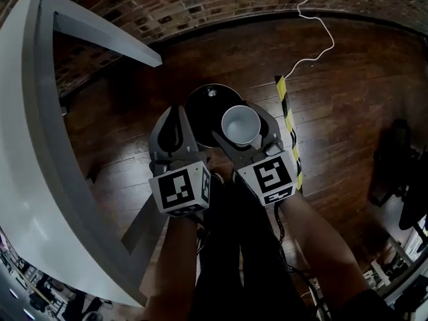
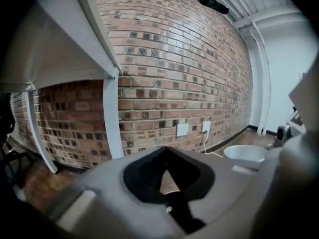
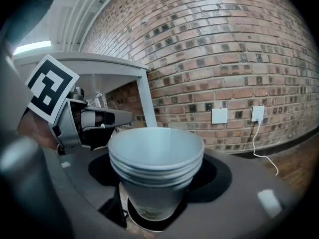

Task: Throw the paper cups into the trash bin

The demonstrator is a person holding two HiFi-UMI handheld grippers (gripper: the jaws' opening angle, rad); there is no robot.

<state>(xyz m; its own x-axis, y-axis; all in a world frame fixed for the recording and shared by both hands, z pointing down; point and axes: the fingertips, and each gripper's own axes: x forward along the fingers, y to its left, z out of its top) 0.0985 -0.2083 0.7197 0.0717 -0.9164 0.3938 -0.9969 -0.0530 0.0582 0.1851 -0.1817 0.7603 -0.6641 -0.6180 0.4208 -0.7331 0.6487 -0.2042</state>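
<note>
White paper cups (image 1: 241, 124), nested into one stack, are sitting upright between the jaws of our right gripper (image 1: 242, 136). Those jaws are standing wide and pressing on the stack's sides. We are holding the stack over the round black trash bin (image 1: 202, 107), which is standing on the dark wooden floor (image 1: 348, 99). From above, the cups are covering the right part of the bin's opening, and they are not inside it. In the right gripper view we are seeing several rims one inside another, with the stack's mouth facing up.

Our left gripper (image 1: 177, 116) is hovering just left of the cups, near the bin's left rim. Its jaws are meeting tip to tip with nothing between them.

Along the left, a pale grey surface (image 1: 27, 146) is curving through the scene on white legs. On the far side a brick wall (image 2: 174, 73) is carrying two white wall plates (image 3: 219, 115). A white cable (image 1: 314, 52) is trailing from the wall across the floor toward a yellow-and-black striped strip (image 1: 289, 122) lying right of the bin.
</note>
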